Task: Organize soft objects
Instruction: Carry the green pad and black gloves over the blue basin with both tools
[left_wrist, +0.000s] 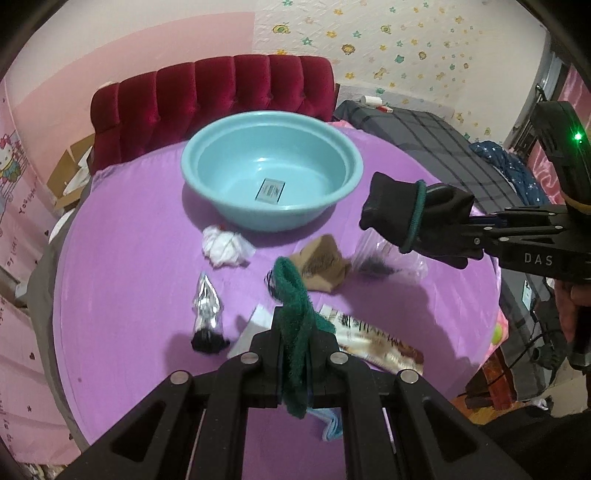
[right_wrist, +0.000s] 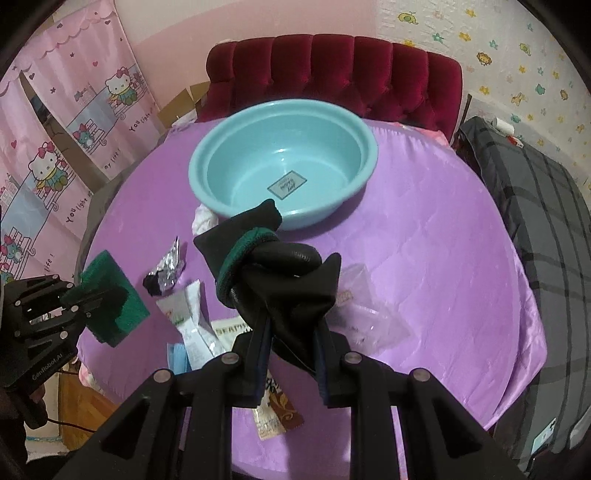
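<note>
My left gripper (left_wrist: 293, 354) is shut on a green scouring pad (left_wrist: 293, 314), held above the purple table's near side; the pad also shows in the right wrist view (right_wrist: 110, 295). My right gripper (right_wrist: 291, 354) is shut on a black glove with a green cuff (right_wrist: 269, 273), held above the table; the glove shows in the left wrist view (left_wrist: 413, 218), right of the basin. An empty light blue basin (left_wrist: 271, 177) (right_wrist: 282, 166) stands at the table's far middle.
On the purple tablecloth (left_wrist: 129, 258) lie a crumpled white tissue (left_wrist: 225, 247), a silver wrapper (left_wrist: 207, 306), a brown paper packet (left_wrist: 321, 262), clear plastic bags (right_wrist: 362, 314) and printed sachets (left_wrist: 376, 343). A red velvet chair (left_wrist: 221, 96) stands behind the table; a grey bed (right_wrist: 546, 221) lies to the right.
</note>
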